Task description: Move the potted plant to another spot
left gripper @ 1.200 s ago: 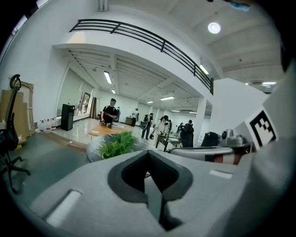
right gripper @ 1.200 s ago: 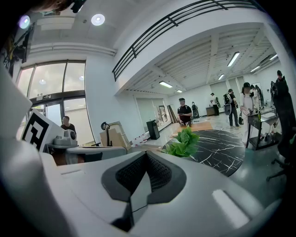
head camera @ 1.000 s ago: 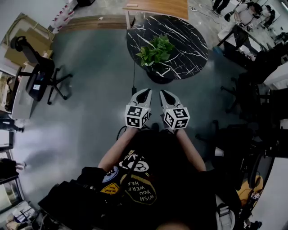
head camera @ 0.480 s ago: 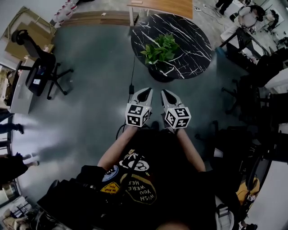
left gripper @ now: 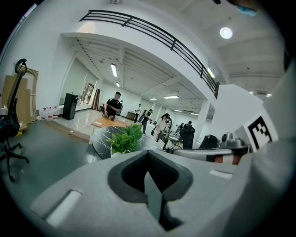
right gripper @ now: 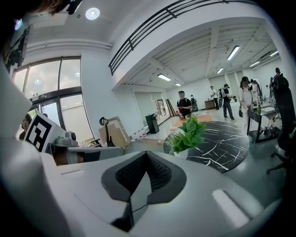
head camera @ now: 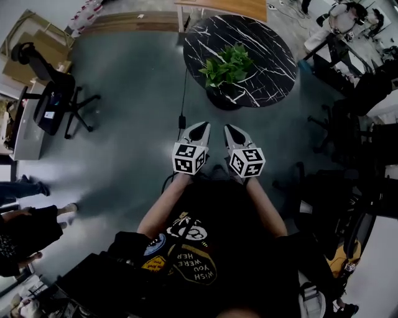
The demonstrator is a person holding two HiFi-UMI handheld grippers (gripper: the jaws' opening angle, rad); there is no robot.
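The potted plant, green leaves in a pale pot, stands near the front edge of a round black marble table. It also shows ahead in the left gripper view as the plant and in the right gripper view as the plant. My left gripper and right gripper are held side by side in front of my body, over the grey floor, well short of the table. Both point toward the plant. In each gripper view, the left gripper and the right gripper have their jaws together with nothing between them.
A black office chair stands at the left beside cardboard boxes. A cable runs along the floor to the table. A wooden table lies beyond it. Dark chairs and desks crowd the right. A person's legs are at the far left.
The table and plant have shifted rightward in the head view as I walk. A person's legs came further into view at the left. Both grippers kept their pose, shut.
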